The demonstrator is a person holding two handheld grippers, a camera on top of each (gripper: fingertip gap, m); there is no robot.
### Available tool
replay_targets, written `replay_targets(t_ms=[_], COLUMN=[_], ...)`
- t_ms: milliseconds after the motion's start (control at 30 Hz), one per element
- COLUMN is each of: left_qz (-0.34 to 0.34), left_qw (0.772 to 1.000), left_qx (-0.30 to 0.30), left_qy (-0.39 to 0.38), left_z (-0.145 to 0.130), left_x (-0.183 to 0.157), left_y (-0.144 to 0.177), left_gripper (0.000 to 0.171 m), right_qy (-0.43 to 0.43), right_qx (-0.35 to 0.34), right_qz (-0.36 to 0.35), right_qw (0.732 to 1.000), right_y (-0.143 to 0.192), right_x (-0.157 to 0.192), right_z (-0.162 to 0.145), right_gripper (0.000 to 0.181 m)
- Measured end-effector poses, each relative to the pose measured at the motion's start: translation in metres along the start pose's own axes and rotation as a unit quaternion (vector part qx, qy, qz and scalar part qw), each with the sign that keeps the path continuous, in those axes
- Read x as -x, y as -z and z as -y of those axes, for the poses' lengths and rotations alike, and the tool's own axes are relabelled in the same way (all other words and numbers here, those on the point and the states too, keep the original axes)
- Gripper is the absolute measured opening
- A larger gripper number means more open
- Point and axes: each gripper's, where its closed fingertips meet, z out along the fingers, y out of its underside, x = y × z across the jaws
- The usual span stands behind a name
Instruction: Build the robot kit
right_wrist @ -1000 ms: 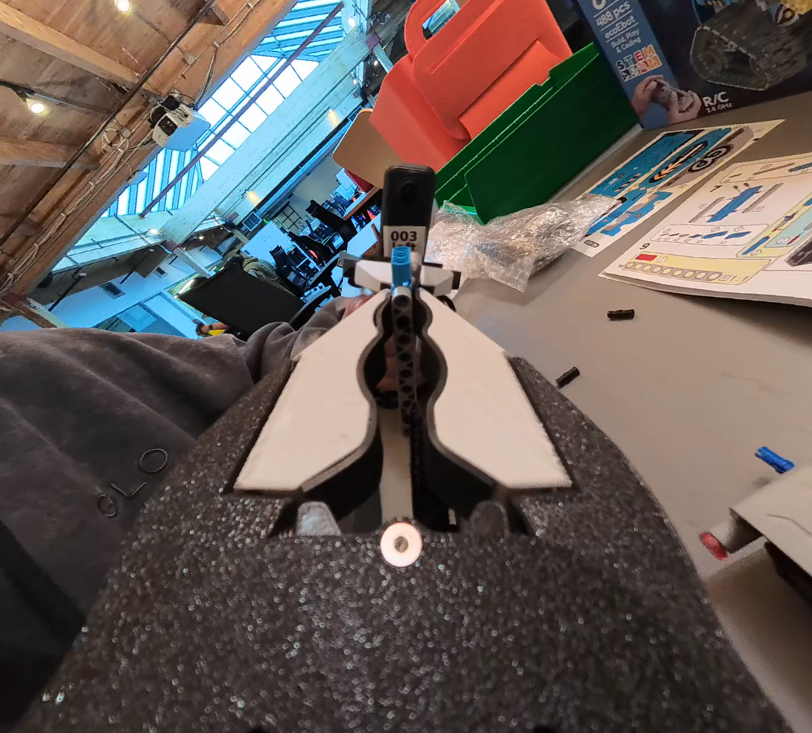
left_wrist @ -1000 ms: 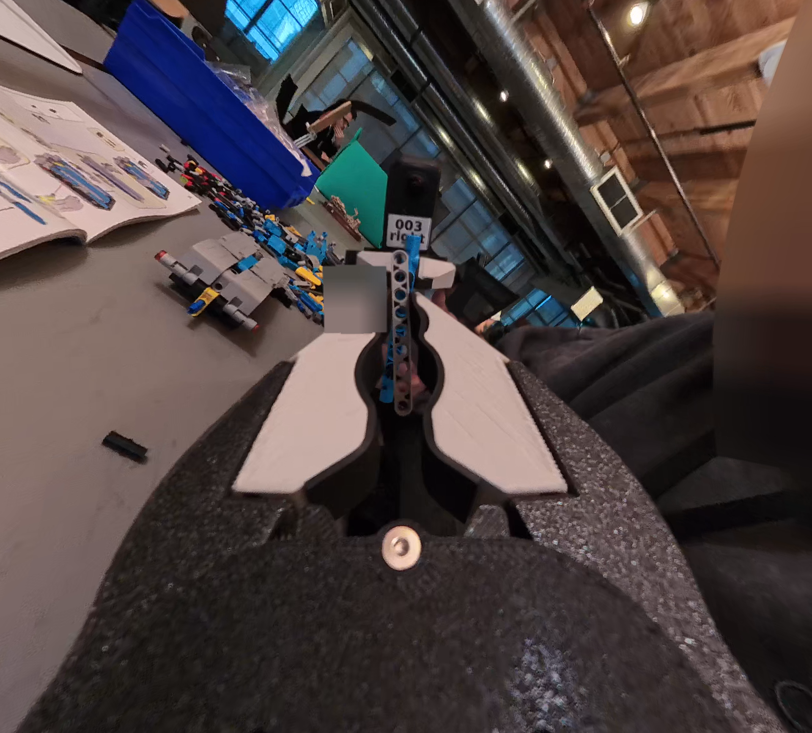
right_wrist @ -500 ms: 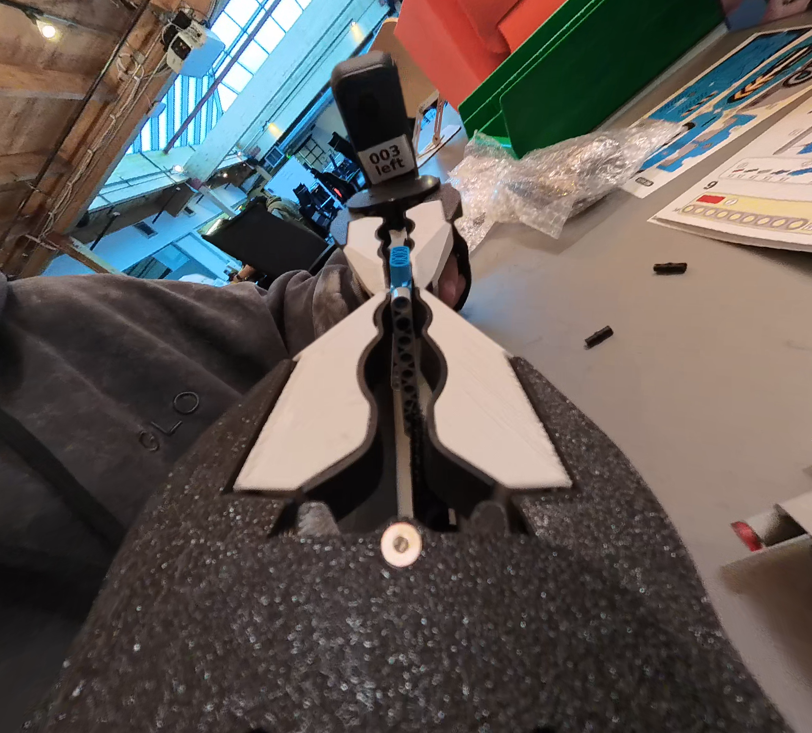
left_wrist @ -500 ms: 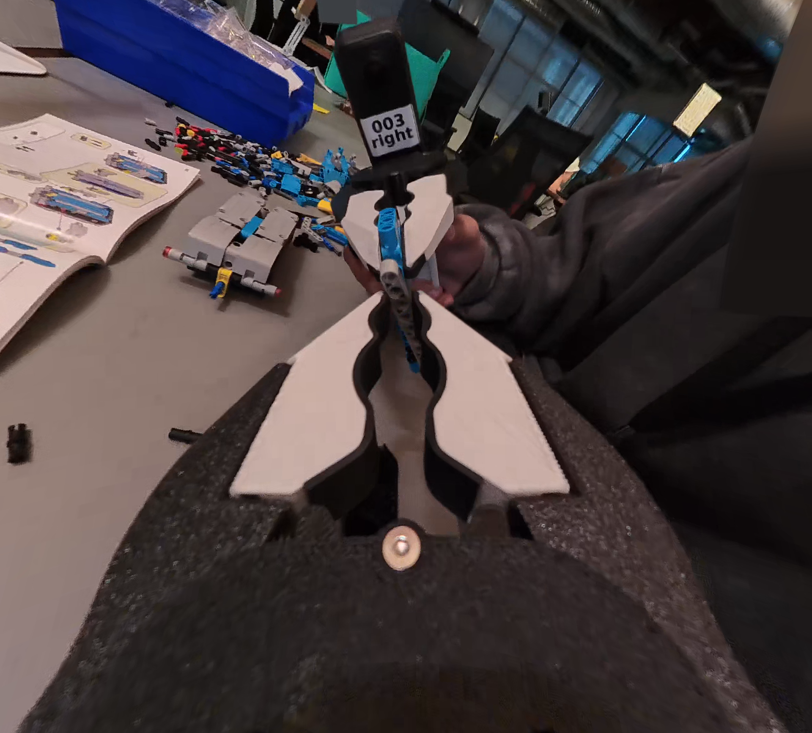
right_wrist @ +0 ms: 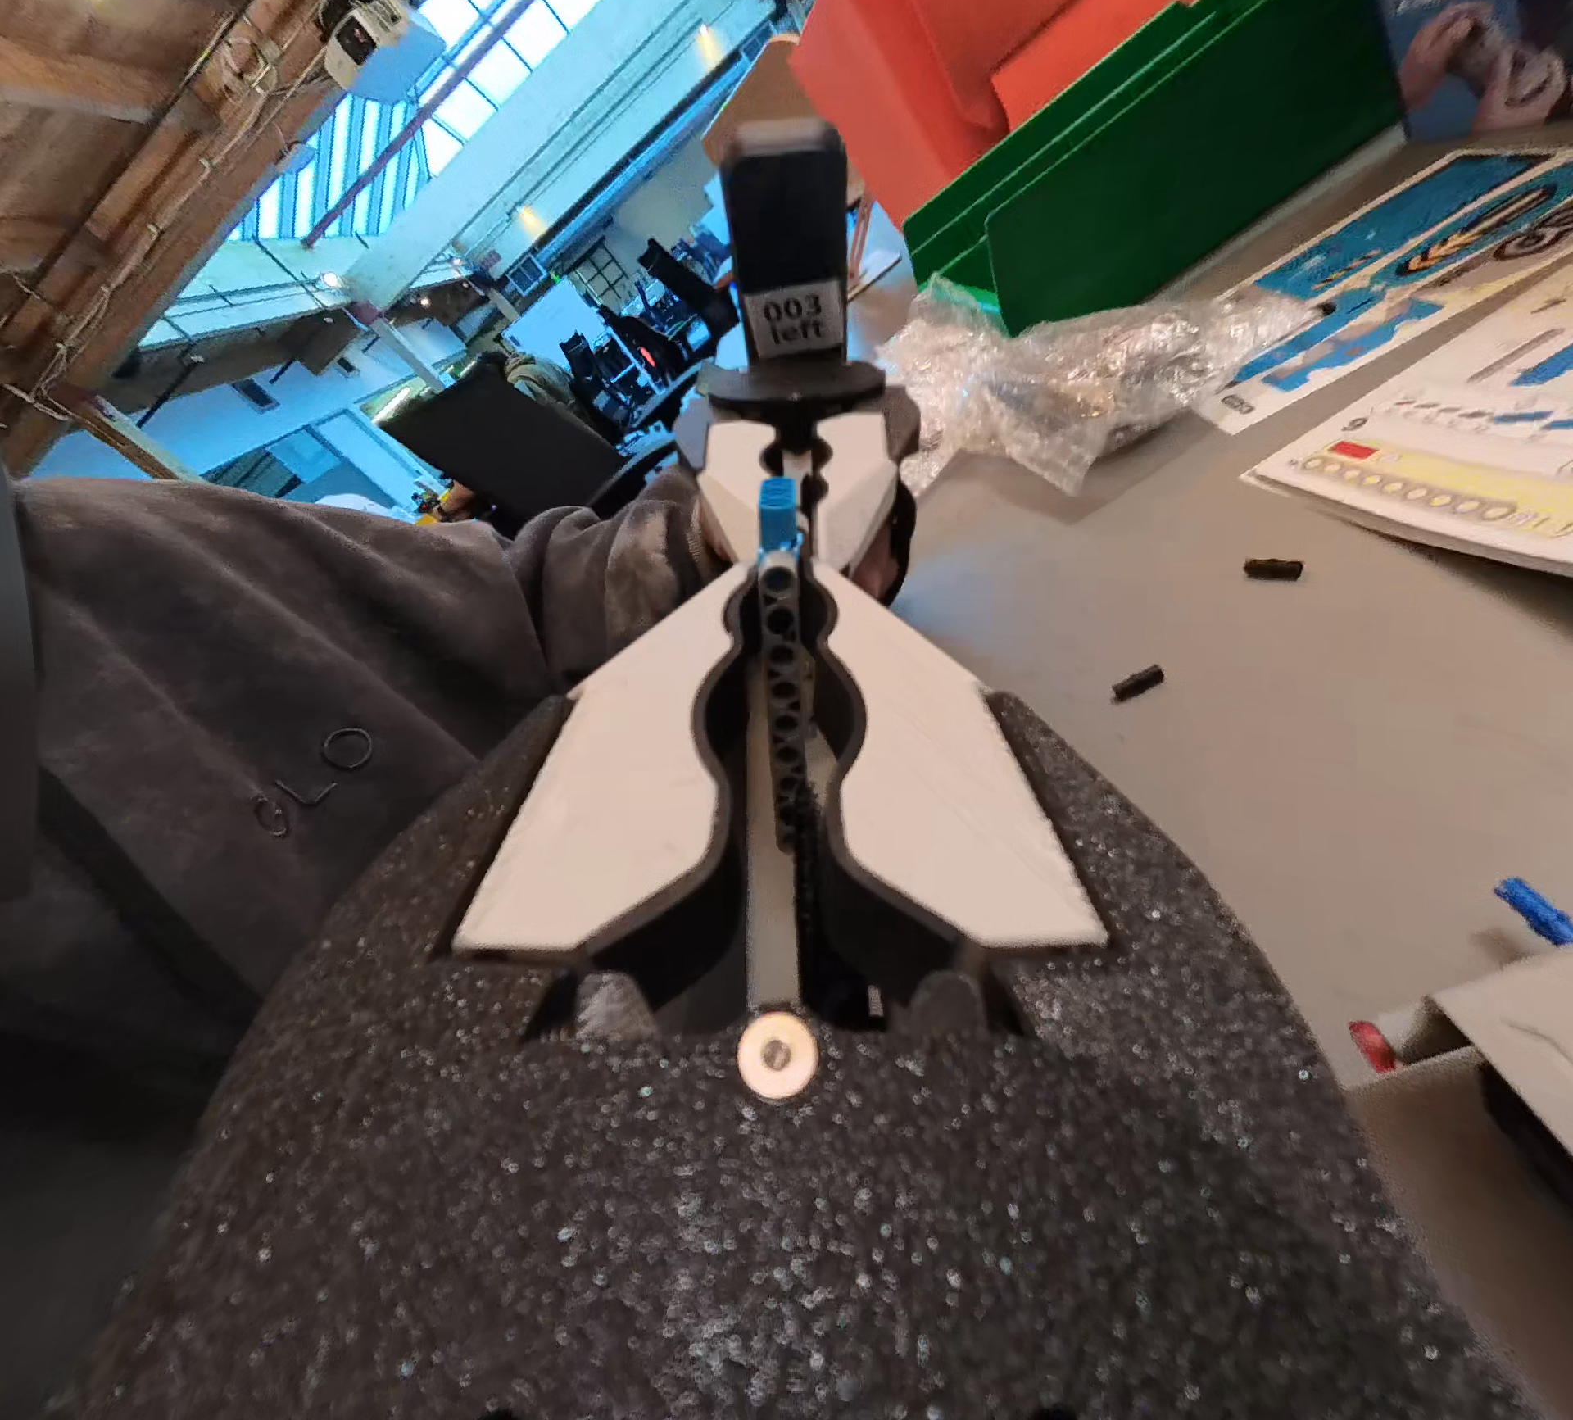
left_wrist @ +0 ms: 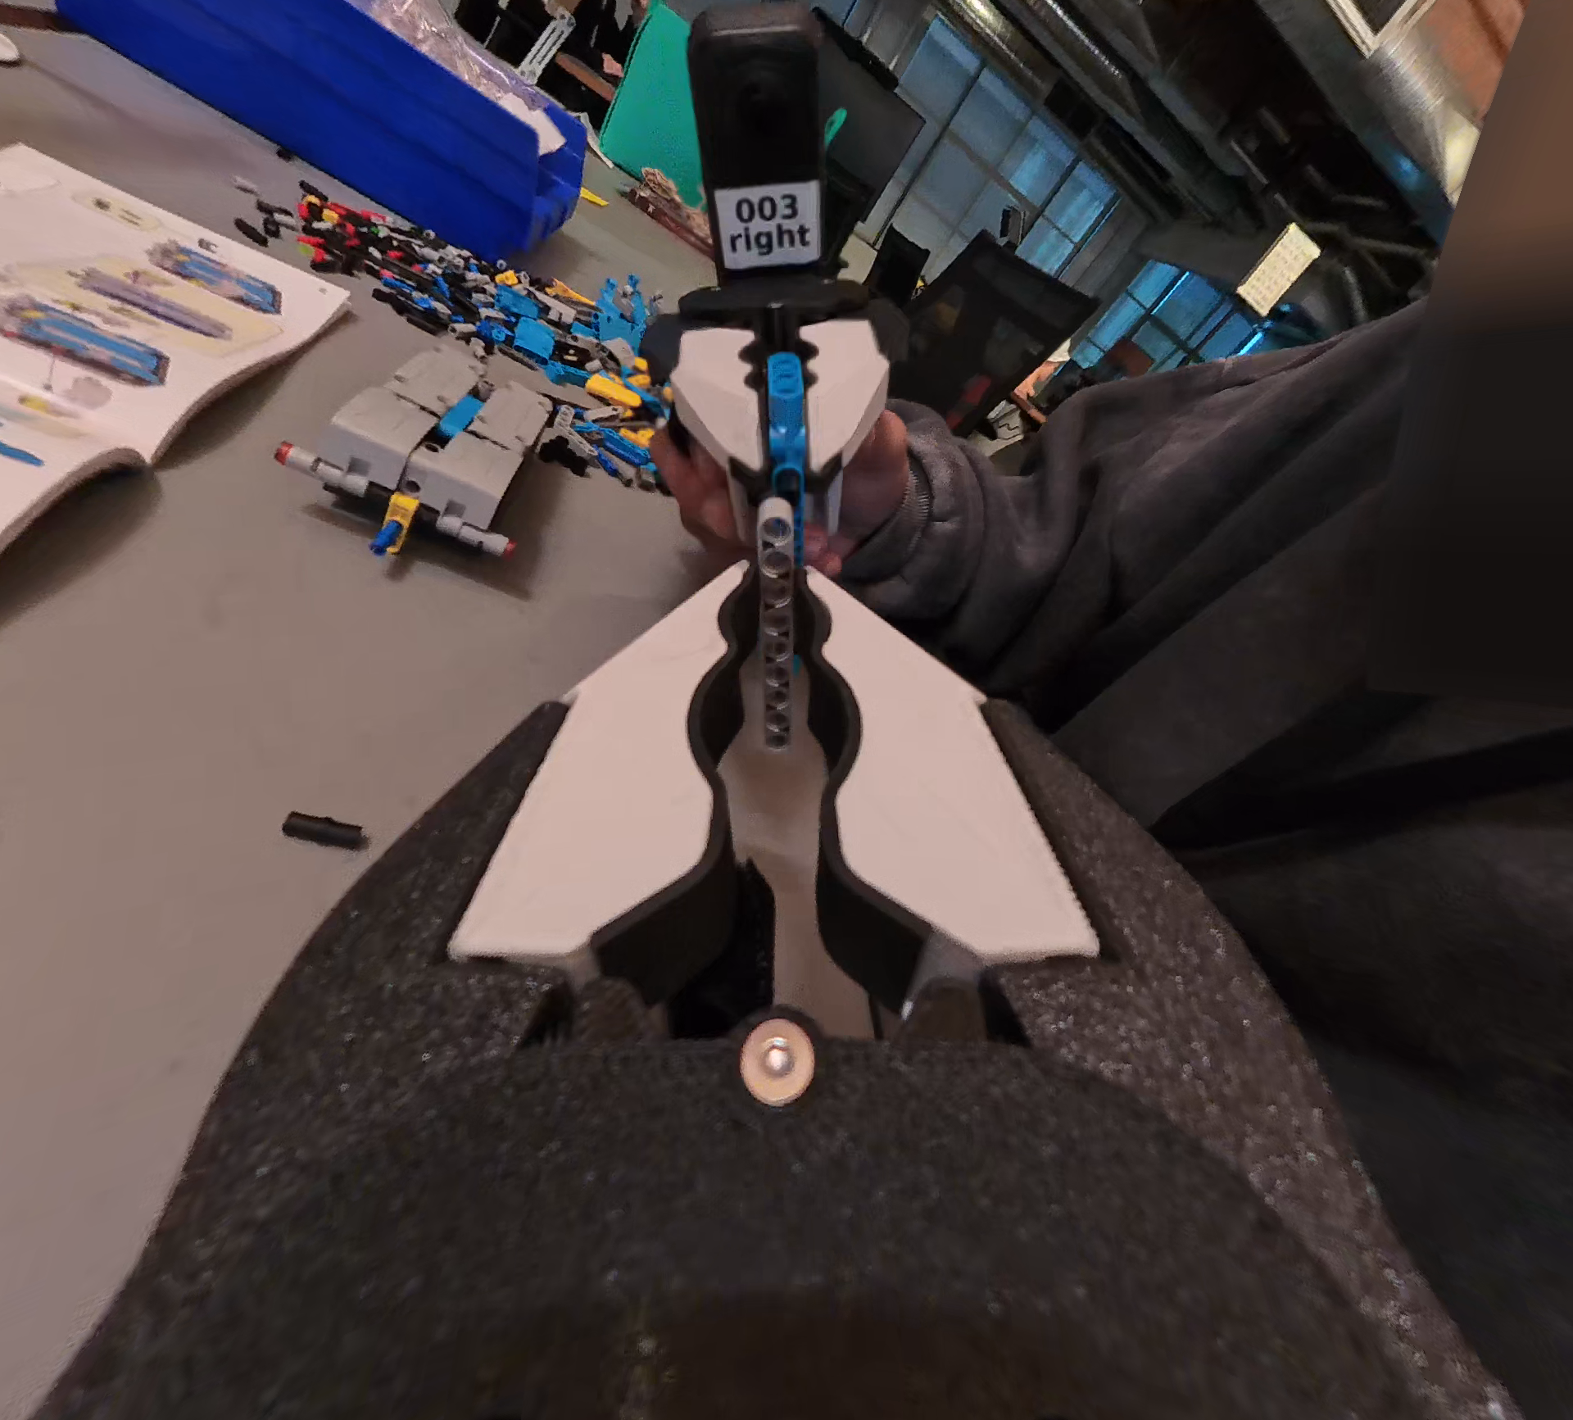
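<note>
Starting with the biggest things, what is there?

A grey worktop (left_wrist: 170, 698), with a blue bin (left_wrist: 298, 60) at its far edge in the left wrist view. The right wrist view shows a green bin (right_wrist: 1192, 187) with an orange case (right_wrist: 1021, 0) behind it.

And lying on the worktop?

An open instruction booklet (left_wrist: 128, 323), a crumpled clear plastic bag (right_wrist: 1064, 375) just in front of the green bin, a grey built model (left_wrist: 434, 434), and a pile of small parts (left_wrist: 511, 323) between the model and the blue bin.

How do the tools stand?

They face each other above the worktop, tips nearly meeting. The left hand-held gripper (left_wrist: 776, 583) is closed on a grey holed beam (left_wrist: 775, 655), which runs lengthwise between its fingers. The right hand-held gripper (right_wrist: 779, 579) is likewise pinched onto a dark holed beam (right_wrist: 783, 707).

Anything between them?

A blue piece (left_wrist: 785, 409) sits at the far end of the beam in each view, reaching into the opposite tool's closed fingers. I cannot tell how the pieces join.

Smaller still?

A black pin (left_wrist: 323, 828) lies loose on the worktop, left of the left tool.
</note>
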Motion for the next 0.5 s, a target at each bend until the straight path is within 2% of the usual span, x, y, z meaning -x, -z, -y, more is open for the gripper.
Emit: replay_targets(t_ms=[233, 500], left_qz=[-0.01, -0.007], left_qw=[1.0, 1.0], left_qx=[-0.016, -0.003], left_qy=[0.024, 0.018], left_z=[0.001, -0.004], left_x=[0.003, 0.004], left_y=[0.0, -0.002], left_gripper=[0.005, 0.006], right_qy=[0.0, -0.003], right_qx=[0.024, 0.03], right_qz=[-0.015, -0.022], right_qw=[1.0, 0.999], right_y=[-0.004, -0.006], right_x=[-0.005, -0.008], right_z=[-0.01, -0.013], right_gripper=[0.006, 0.006])
